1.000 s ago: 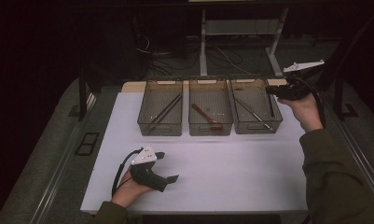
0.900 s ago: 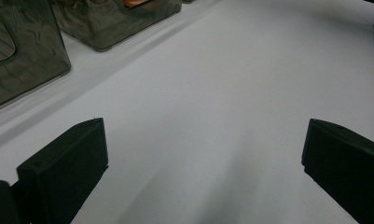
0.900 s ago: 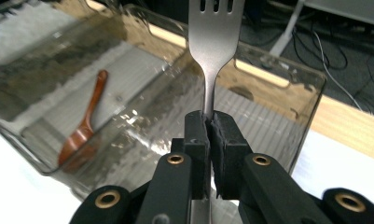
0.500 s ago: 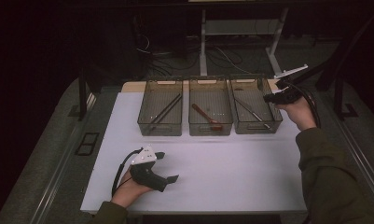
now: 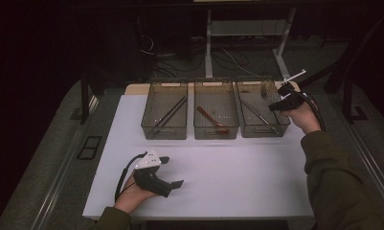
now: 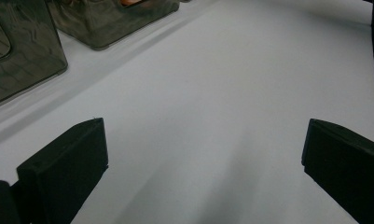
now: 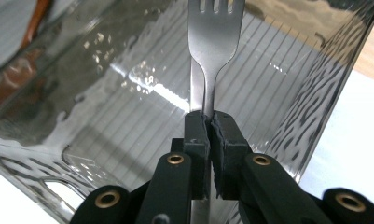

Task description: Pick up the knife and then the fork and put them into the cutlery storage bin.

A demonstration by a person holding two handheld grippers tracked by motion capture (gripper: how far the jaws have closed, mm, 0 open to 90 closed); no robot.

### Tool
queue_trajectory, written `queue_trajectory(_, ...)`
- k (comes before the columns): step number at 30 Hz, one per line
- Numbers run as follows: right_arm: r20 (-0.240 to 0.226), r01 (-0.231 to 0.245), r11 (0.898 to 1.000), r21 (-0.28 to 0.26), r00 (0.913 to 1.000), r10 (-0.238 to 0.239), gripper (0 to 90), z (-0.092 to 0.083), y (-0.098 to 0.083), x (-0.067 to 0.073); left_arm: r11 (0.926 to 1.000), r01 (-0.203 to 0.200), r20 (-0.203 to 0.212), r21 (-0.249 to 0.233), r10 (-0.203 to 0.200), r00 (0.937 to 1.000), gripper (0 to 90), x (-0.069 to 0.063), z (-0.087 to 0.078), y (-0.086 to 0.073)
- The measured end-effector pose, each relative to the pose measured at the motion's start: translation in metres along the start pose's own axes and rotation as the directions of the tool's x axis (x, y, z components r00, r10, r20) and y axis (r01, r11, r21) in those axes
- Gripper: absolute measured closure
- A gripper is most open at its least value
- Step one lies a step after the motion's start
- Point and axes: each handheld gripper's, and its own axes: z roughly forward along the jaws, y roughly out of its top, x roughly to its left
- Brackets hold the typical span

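Note:
My right gripper [image 7: 209,123] is shut on the handle of a steel fork [image 7: 216,28], tines pointing away from me. In the high view that gripper [image 5: 274,105] hovers over the right end of the right clear bin [image 5: 247,130], fork head [image 5: 266,89] above the bin's far part. Through the bin's ribbed wall [image 7: 128,116] I look along the fork. My left gripper [image 5: 171,171] rests on the white table near the front edge, held by a hand. Its jaws stand wide apart [image 6: 203,144] with only bare tabletop between them.
Three clear bins stand in a row at the table's back. The left bin [image 5: 164,132] holds dark chopsticks [image 5: 169,114], the middle bin [image 5: 216,132] a wooden spoon [image 5: 212,120], the right one a metal utensil [image 5: 254,113]. The white table [image 5: 237,172] stretches in front of them.
My right hand has come down and slightly left with the fork, now low over the right bin. The left hand has stayed put.

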Motion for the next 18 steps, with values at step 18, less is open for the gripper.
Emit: queue_trajectory(18,0.0,0.007,0.997,0.079,1.0,-0.007,83.3,0.023,0.002,0.002,1.0,0.0,0.002,0.001,0.0,1.0,0.0,0.0,0.0,0.0)
